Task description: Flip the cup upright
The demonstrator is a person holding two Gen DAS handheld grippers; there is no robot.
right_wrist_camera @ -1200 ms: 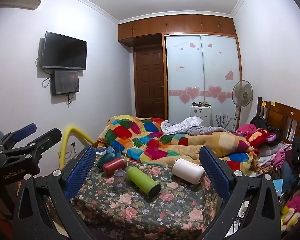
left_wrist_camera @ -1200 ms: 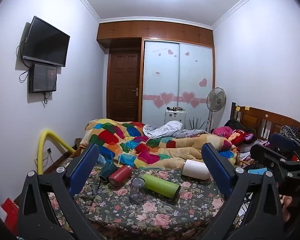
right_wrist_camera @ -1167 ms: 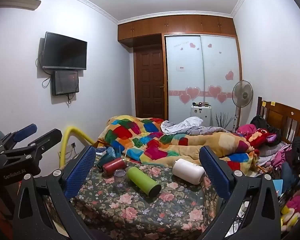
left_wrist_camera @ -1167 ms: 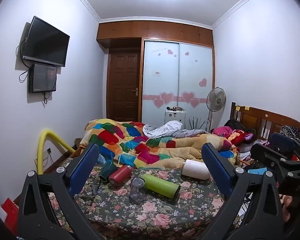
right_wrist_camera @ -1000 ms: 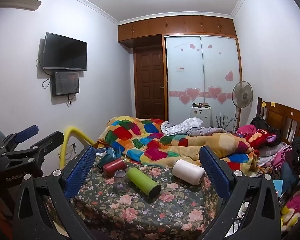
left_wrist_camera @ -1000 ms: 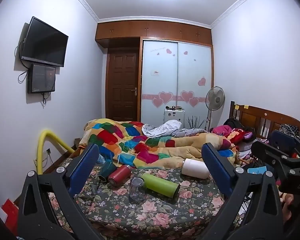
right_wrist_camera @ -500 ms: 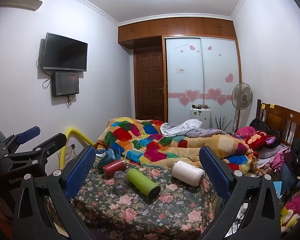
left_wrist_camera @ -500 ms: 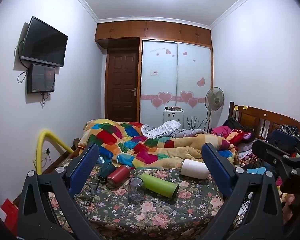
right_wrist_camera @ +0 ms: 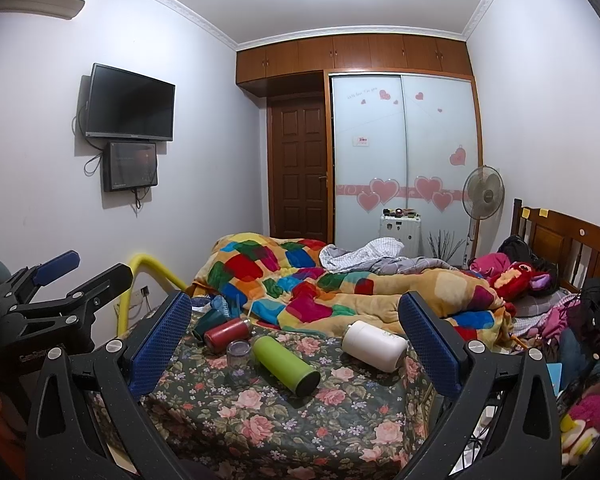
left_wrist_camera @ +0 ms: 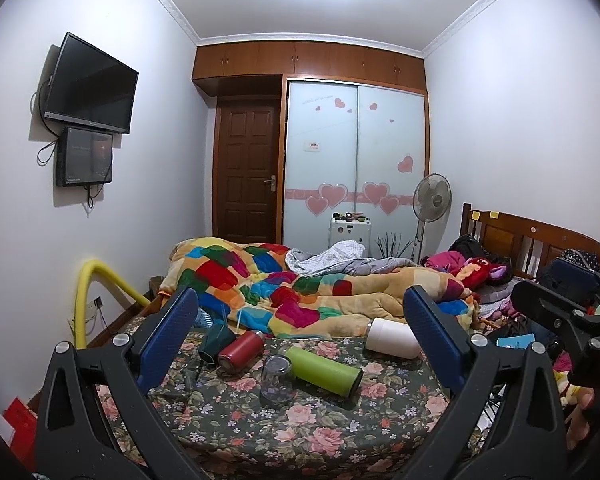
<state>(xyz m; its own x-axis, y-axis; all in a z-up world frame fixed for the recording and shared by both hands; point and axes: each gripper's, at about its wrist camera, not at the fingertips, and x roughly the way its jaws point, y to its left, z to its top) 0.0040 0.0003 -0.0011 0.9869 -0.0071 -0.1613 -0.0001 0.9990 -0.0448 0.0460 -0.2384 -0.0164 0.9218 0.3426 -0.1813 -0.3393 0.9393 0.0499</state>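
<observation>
Several cups lie on the floral bedsheet (left_wrist_camera: 300,432): a green tumbler (left_wrist_camera: 323,371) (right_wrist_camera: 286,365), a red one (left_wrist_camera: 241,351) (right_wrist_camera: 227,334), a white one (left_wrist_camera: 392,343) (right_wrist_camera: 374,345), and a dark teal one (left_wrist_camera: 215,344) (right_wrist_camera: 209,321), all on their sides. A clear glass (left_wrist_camera: 277,379) (right_wrist_camera: 238,357) stands upside down beside the green tumbler. My left gripper (left_wrist_camera: 300,340) is open and empty, held back from the cups. My right gripper (right_wrist_camera: 296,336) is open and empty, also short of them.
A patchwork quilt (left_wrist_camera: 300,292) is heaped behind the cups. A wooden headboard (left_wrist_camera: 540,240) and piled clothes are at the right. A yellow tube (left_wrist_camera: 96,292) arches at the bed's left side. A fan (left_wrist_camera: 432,200) and wardrobe stand at the back.
Both views have shifted only slightly; the cups sit a touch lower and nearer in frame. Both grippers stay open and nothing on the bed has moved.
</observation>
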